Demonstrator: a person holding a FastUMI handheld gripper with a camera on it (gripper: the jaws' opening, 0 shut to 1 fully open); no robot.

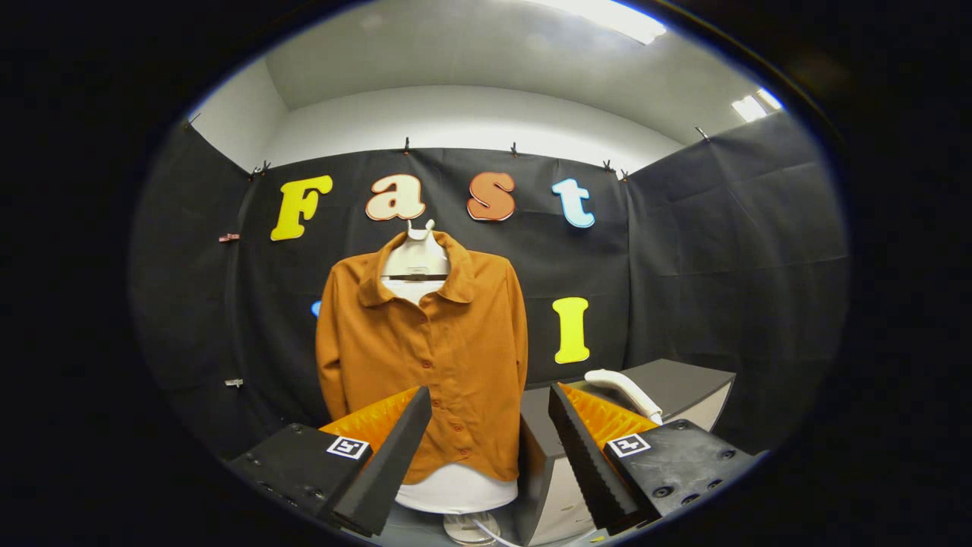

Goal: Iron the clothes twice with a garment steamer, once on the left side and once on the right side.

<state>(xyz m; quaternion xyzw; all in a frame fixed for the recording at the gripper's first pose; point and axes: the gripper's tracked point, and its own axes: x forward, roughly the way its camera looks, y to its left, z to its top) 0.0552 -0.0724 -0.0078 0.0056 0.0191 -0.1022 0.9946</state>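
Two fingers of the tongs (pixel 490 425) stand wide apart at the bottom of the frame, clamped on nothing, with the lower front of the shirt (pixel 425 357) showing in the gap between them. Shirt: brown, buttoned, hung on a pale torso form (pixel 416 254) at centre frame against the black cloth wall; hung this way the front falls flat and both halves are open to a steamer pass. Steamer (pixel 624 389): white, lying on top of a grey box (pixel 683 384) at lower right of the frame, just beyond the right finger and beside the shirt's hem, so it is within reach of the working spot. Judgement: task not yet begun, steamer not picked up; next move likely swings right to grip its handle. Neither side of the shirt shows contact.
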